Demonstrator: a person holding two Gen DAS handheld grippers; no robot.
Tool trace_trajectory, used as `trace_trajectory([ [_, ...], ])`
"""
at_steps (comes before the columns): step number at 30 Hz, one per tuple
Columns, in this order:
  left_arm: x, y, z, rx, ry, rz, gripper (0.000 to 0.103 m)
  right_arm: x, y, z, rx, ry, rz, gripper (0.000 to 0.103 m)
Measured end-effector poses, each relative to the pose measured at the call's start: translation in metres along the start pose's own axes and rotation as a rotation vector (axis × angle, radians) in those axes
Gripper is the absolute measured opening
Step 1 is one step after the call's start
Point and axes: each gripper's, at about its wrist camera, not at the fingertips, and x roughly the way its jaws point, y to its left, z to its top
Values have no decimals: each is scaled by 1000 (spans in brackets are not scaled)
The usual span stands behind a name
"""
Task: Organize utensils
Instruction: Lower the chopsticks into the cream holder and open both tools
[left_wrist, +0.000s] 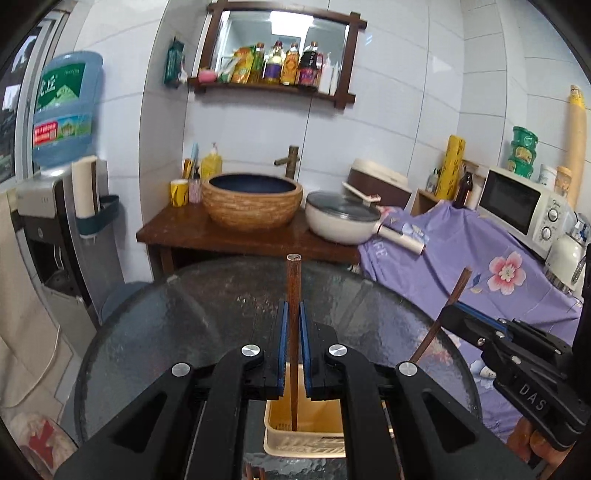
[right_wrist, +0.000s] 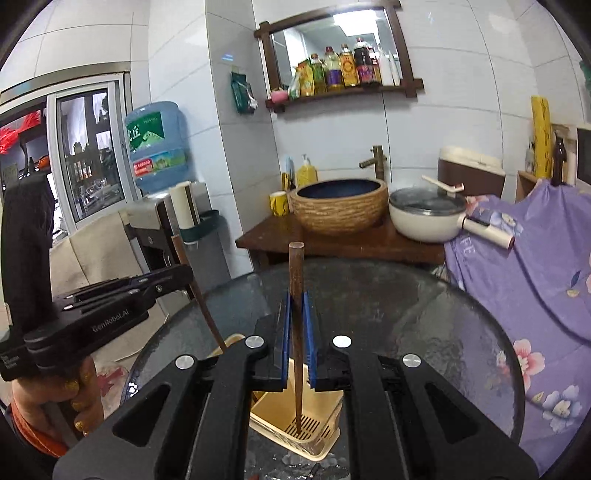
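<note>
My left gripper (left_wrist: 294, 314) is shut on a dark wooden chopstick (left_wrist: 293, 295) held upright, its lower tip inside a cream plastic utensil basket (left_wrist: 317, 439) on the round glass table (left_wrist: 166, 332). My right gripper (right_wrist: 295, 306) is shut on a second wooden chopstick (right_wrist: 296, 280), its tip down in the same basket (right_wrist: 325, 410). Each gripper shows in the other's view: the right one (left_wrist: 448, 306) at the right with its chopstick (left_wrist: 458, 288), the left one (right_wrist: 184, 271) at the left with its chopstick (right_wrist: 207, 314).
Behind the table stands a wooden stand with a woven basin (left_wrist: 252, 201) and a white lidded pot (left_wrist: 341, 218). A purple floral cloth (left_wrist: 480, 266) covers the counter at the right, with a microwave (left_wrist: 521, 206). A water dispenser (left_wrist: 55, 221) stands at the left.
</note>
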Motion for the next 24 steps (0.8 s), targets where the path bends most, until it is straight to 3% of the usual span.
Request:
trace_trajectory([
  [12,24,5,-20,-3,50,-14,7,18,-16,-18,34,23,-25,8],
  [13,23,4,-21,2,47,-12,14,18,-16,-19,34,27,-26,12],
  [15,17,4,-22,10,23,0,40,16,-18,-23,40,17,-42,42],
  [16,12,4,-24,9,2,3,54,12,-18,-25,46,-1,-53,61],
  [19,-6,5,-31,15,-37,-2,63,-1,-16,-32,31,-41,-96,62],
  [22,-22,13,-48,21,-53,16,90,-18,-14,-47,6,-58,-112,62],
  [24,-29,22,-64,9,-53,30,94,-30,-17,-60,1,-66,-126,64],
])
